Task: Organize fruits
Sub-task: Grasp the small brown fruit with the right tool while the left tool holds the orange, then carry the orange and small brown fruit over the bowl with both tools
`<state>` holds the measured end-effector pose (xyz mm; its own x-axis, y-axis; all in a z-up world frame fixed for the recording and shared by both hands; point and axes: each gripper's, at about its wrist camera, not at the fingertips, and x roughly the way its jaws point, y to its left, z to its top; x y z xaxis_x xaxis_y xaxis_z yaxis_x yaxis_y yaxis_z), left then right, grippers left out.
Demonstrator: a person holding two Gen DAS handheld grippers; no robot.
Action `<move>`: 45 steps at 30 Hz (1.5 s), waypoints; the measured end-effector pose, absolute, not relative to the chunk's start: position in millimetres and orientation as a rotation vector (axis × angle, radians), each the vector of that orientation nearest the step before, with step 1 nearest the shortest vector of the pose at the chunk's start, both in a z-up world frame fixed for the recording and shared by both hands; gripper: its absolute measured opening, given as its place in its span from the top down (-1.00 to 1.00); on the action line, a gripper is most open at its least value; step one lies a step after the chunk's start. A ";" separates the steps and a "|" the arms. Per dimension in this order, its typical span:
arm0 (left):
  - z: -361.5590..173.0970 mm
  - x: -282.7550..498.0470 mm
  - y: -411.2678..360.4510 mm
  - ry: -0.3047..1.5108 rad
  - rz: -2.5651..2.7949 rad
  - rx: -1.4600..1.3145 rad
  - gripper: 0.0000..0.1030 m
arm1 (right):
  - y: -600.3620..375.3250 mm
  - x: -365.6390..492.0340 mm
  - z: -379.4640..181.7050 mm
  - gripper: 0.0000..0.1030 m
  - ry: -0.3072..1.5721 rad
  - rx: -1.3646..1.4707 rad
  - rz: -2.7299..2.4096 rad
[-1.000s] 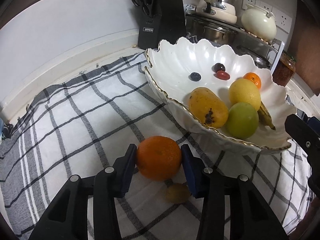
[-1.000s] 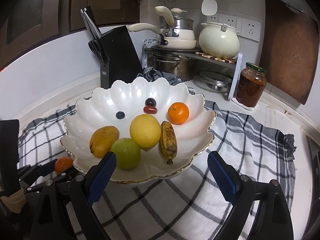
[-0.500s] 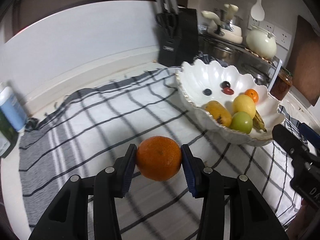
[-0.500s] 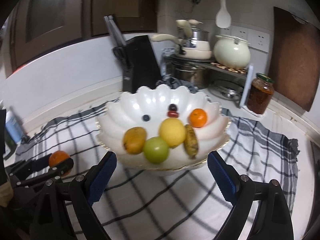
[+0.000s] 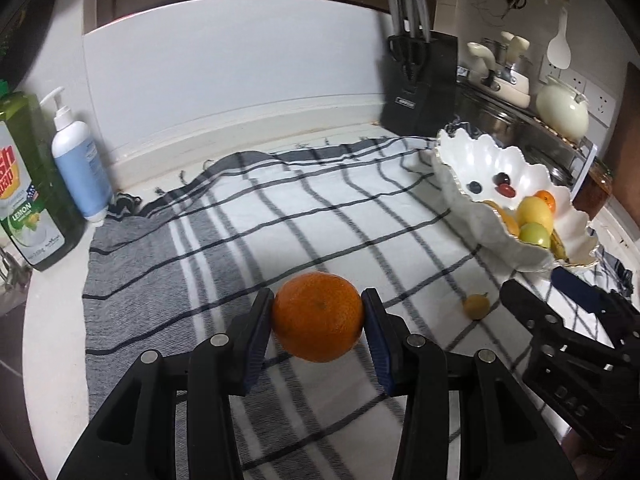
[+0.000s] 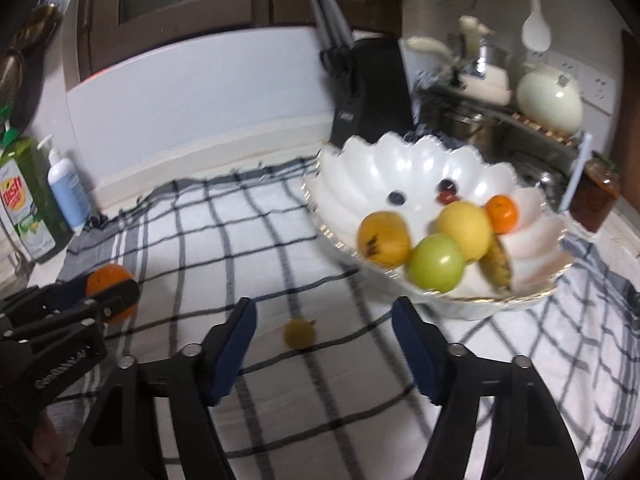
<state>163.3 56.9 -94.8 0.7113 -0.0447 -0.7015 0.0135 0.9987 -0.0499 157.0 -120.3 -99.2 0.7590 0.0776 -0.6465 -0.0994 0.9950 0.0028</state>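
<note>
Over by the wall on the left stand a green dish soap bottle [image 5: 24, 184] and a white pump bottle [image 5: 80, 160], just off the edge of the checked cloth [image 5: 248, 216]. The left gripper [image 5: 318, 322] is clamped on a big orange [image 5: 318, 316], both blue pads pressed to its sides, the fruit lifted clear of the cloth. A little further right a small yellow fruit [image 6: 299, 332] lies alone on the cloth, ahead of the right gripper [image 6: 324, 340], whose jaws are closing with nothing touching them; the fruit sits just beyond the tips. To the right again is the white scalloped bowl [image 6: 400, 164], holding a mango [image 6: 383, 238], a green apple [image 6: 436, 266], a lemon [image 6: 464, 230], a banana [image 6: 498, 264], a small tangerine [image 6: 502, 208] and some dark berries [image 6: 446, 192]. Behind it stands the black knife block [image 5: 420, 84].
</note>
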 end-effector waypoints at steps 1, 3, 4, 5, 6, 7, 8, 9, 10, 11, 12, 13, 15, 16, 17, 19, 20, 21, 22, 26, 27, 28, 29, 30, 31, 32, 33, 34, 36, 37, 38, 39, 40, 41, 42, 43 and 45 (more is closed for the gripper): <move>-95.1 163.7 59.0 0.778 -0.029 -0.045 0.15 | -119.0 160.0 -103.2 -0.23 0.716 -0.031 0.102; -96.3 165.8 61.6 0.779 -0.026 -0.050 0.15 | -116.4 166.0 -110.7 -0.12 0.742 -0.032 0.113; -96.9 167.0 62.8 0.780 -0.025 -0.051 0.15 | -115.4 168.4 -113.5 -0.09 0.750 -0.034 0.117; -97.8 167.8 64.2 0.782 -0.022 -0.054 0.15 | -113.7 171.9 -116.9 -0.07 0.761 -0.036 0.122; -98.8 168.4 65.6 0.783 -0.020 -0.057 0.15 | -112.3 174.0 -119.6 -0.06 0.769 -0.039 0.126; -99.3 168.9 66.7 0.784 -0.019 -0.058 0.15 | -110.3 176.3 -122.1 -0.05 0.777 -0.044 0.130; -100.4 169.7 68.1 0.787 -0.016 -0.060 0.15 | -108.0 178.2 -124.6 -0.02 0.785 -0.049 0.134; -101.0 170.1 69.0 0.788 -0.015 -0.061 0.15 | -106.5 179.6 -126.3 0.00 0.791 -0.053 0.136; -101.8 170.5 70.2 0.790 -0.013 -0.063 0.15 | -105.6 180.6 -127.4 0.02 0.795 -0.054 0.139; -102.5 171.0 71.3 0.791 -0.012 -0.064 0.15 | -104.7 181.7 -128.7 0.04 0.800 -0.057 0.141; -103.1 171.2 72.0 0.791 -0.011 -0.064 0.15 | -103.7 182.7 -129.8 0.06 0.804 -0.059 0.142; -103.6 171.5 72.5 0.792 -0.009 -0.065 0.15 | -103.0 183.8 -131.0 0.08 0.808 -0.060 0.142; -104.6 172.1 73.8 0.792 -0.007 -0.065 0.15 | -101.6 186.1 -133.8 0.11 0.817 -0.066 0.139; -105.0 172.2 73.8 0.793 -0.006 -0.065 0.15 | -101.4 187.2 -134.9 0.11 0.822 -0.069 0.134; -105.3 172.4 74.0 0.794 -0.006 -0.065 0.15 | -101.6 188.5 -136.6 0.16 0.829 -0.067 0.132; -105.8 172.6 74.1 0.795 -0.008 -0.066 0.15 | -101.8 190.5 -138.7 0.24 0.840 -0.066 0.131; -105.8 172.6 74.2 0.795 -0.007 -0.065 0.15 | -101.8 191.4 -140.0 0.27 0.846 -0.066 0.132; -105.8 172.6 74.5 0.795 -0.008 -0.066 0.15 | -101.4 192.2 -141.0 0.33 0.850 -0.067 0.133; -105.9 172.6 74.6 0.796 -0.008 -0.067 0.15 | -101.2 192.8 -141.6 0.36 0.854 -0.067 0.134; -105.7 172.3 75.1 0.797 -0.008 -0.068 0.15 | -98.9 193.1 -142.9 0.52 0.857 -0.078 0.134; -105.6 172.2 75.3 0.797 -0.006 -0.068 0.15 | -98.6 192.7 -142.7 0.52 0.856 -0.081 0.132; -105.5 172.1 75.4 0.796 -0.005 -0.068 0.15 | -98.9 191.8 -142.0 0.52 0.851 -0.079 0.127; -105.2 171.6 75.5 0.795 -0.005 -0.068 0.15 | -99.2 191.2 -141.0 0.52 0.846 -0.077 0.125; -104.7 171.1 75.5 0.794 -0.004 -0.067 0.15 | -99.0 190.4 -140.1 0.52 0.843 -0.077 0.126; -103.9 170.4 75.4 0.792 -0.004 -0.067 0.15 | -98.7 189.6 -139.0 0.52 0.841 -0.077 0.128; -103.4 169.8 75.5 0.791 -0.005 -0.068 0.15 | -98.9 188.2 -137.1 0.52 0.838 -0.077 0.130; -102.3 168.9 75.2 0.789 -0.005 -0.068 0.15 | -99.1 186.8 -135.2 0.52 0.834 -0.075 0.131; -100.8 167.7 75.3 0.786 -0.006 -0.068 0.15 | -99.7 185.1 -132.9 0.52 0.828 -0.074 0.130; -97.8 165.9 73.8 0.780 -0.008 -0.067 0.15 | -101.7 180.1 -126.1 0.52 0.812 -0.069 0.129; -95.6 164.9 72.3 0.777 -0.011 -0.065 0.15 | -103.0 177.9 -122.9 0.52 0.804 -0.067 0.128; -93.8 163.9 70.4 0.774 -0.013 -0.064 0.15 | -104.7 174.7 -118.7 0.52 0.795 -0.065 0.127; -90.9 162.5 67.7 0.769 -0.017 -0.063 0.15 | -106.8 171.7 -114.8 0.52 0.786 -0.063 0.125; -88.9 161.6 65.2 0.766 -0.021 -0.062 0.15 | -108.8 169.1 -111.3 0.52 0.778 -0.061 0.124; -86.7 160.6 62.1 0.762 -0.026 -0.061 0.15 | -111.8 165.5 -106.5 0.52 0.767 -0.058 0.122; -84.3 159.7 59.4 0.759 -0.032 -0.060 0.15 | -114.4 163.0 -103.0 0.52 0.760 -0.055 0.121; -81.7 158.7 55.4 0.754 -0.038 -0.058 0.15 | -118.6 159.2 -97.8 0.52 0.749 -0.050 0.118; -76.6 157.3 46.6 0.746 -0.054 -0.056 0.15 | -126.4 153.8 -90.5 0.52 0.734 -0.045 0.111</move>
<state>157.3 46.6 -76.6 0.7332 -0.0690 -0.6765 0.0289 0.9971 -0.0703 153.8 -126.4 -90.5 0.7369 0.0855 -0.6706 -0.1173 0.9931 -0.0023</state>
